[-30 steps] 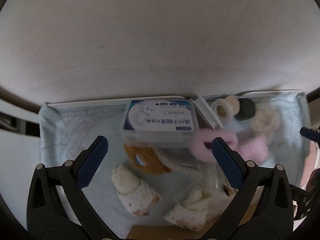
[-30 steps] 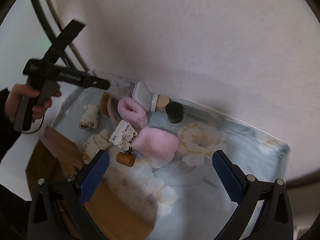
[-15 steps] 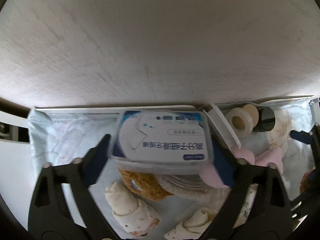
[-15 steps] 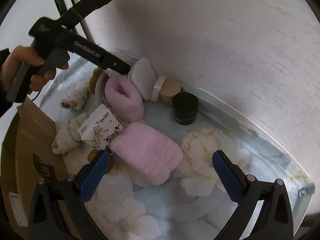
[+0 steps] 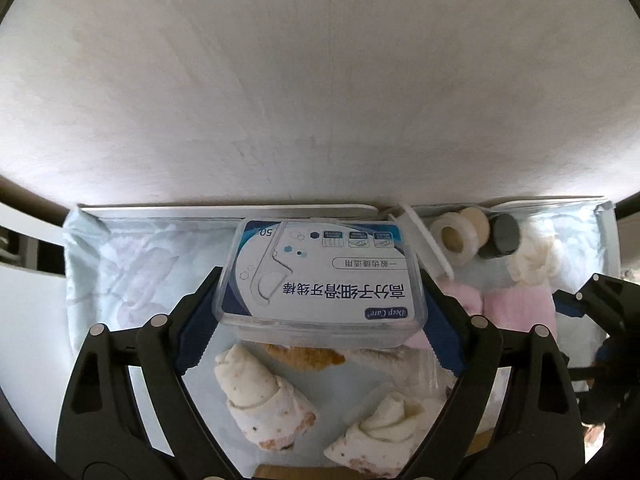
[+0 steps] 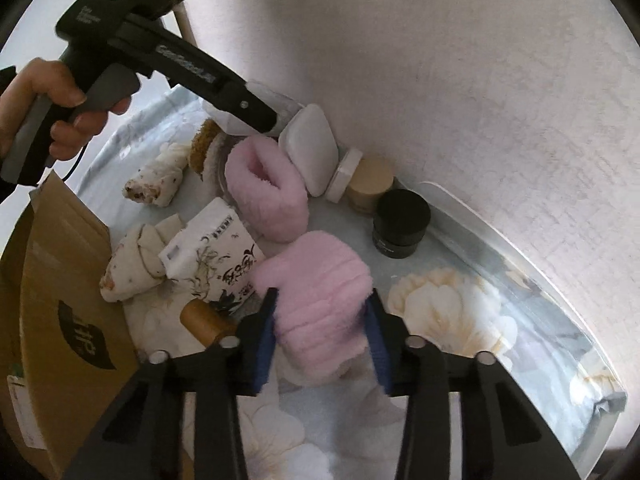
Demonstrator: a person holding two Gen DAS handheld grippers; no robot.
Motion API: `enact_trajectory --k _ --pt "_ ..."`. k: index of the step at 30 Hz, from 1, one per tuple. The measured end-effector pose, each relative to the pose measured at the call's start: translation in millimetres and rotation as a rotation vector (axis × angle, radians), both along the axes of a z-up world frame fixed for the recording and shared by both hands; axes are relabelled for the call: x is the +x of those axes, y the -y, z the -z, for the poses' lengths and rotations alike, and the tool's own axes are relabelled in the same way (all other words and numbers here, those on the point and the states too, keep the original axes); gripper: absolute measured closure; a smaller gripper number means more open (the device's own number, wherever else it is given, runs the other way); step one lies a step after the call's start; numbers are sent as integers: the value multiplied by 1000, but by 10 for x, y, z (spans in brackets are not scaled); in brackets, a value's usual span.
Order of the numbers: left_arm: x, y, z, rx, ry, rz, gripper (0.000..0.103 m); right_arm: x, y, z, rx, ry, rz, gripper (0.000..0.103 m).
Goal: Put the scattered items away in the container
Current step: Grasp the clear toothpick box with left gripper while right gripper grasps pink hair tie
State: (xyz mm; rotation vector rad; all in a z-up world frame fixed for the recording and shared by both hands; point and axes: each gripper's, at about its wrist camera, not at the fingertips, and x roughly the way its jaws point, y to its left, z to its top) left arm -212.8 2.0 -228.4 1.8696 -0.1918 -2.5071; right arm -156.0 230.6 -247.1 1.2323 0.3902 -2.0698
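My left gripper [image 5: 320, 314] is shut on a clear floss-pick box [image 5: 320, 276] with a blue and white label, its pads on the box's two short ends. My right gripper [image 6: 322, 334] has a pink fluffy cuff [image 6: 320, 292] between its pads, which press into the fluff as the jaws are closing. The cuff lies on the floral sheet [image 6: 460, 308]. A brown cardboard box [image 6: 60, 280] stands open at the left in the right wrist view.
A second pink cuff [image 6: 264, 188], a white case [image 6: 308, 148], a black jar [image 6: 400, 220], a wooden-lidded jar [image 6: 370, 184], a tissue pack [image 6: 216, 256], a wooden cylinder [image 6: 204, 320] and rolled cloths [image 5: 264, 396] lie near the wall. A hand [image 6: 52, 120] holds the left tool.
The left jaws closed onto the floss-pick box, which now sits nearer the camera. The right gripper came down over the pink cuff and its wide-open jaws closed in on it.
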Motion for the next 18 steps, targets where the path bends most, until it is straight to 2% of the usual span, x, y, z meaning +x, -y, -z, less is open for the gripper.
enact_trajectory --k 4,10,11,12,18 --pt "162 28 -218 12 -31 17 15 -9 -136 -148 -10 2 49 70" --pt "500 79 -627 39 -85 40 15 92 -292 -535 -24 -23 124 71" --pt "600 -142 -706 45 -95 43 15 158 -271 -613 -27 -30 136 71" --pt "497 -86 -836 55 -105 51 15 223 -240 -695 -30 -36 147 71" --pt "946 -67 -1715 82 -198 120 15 606 -74 -1172 -40 -84 194 71"
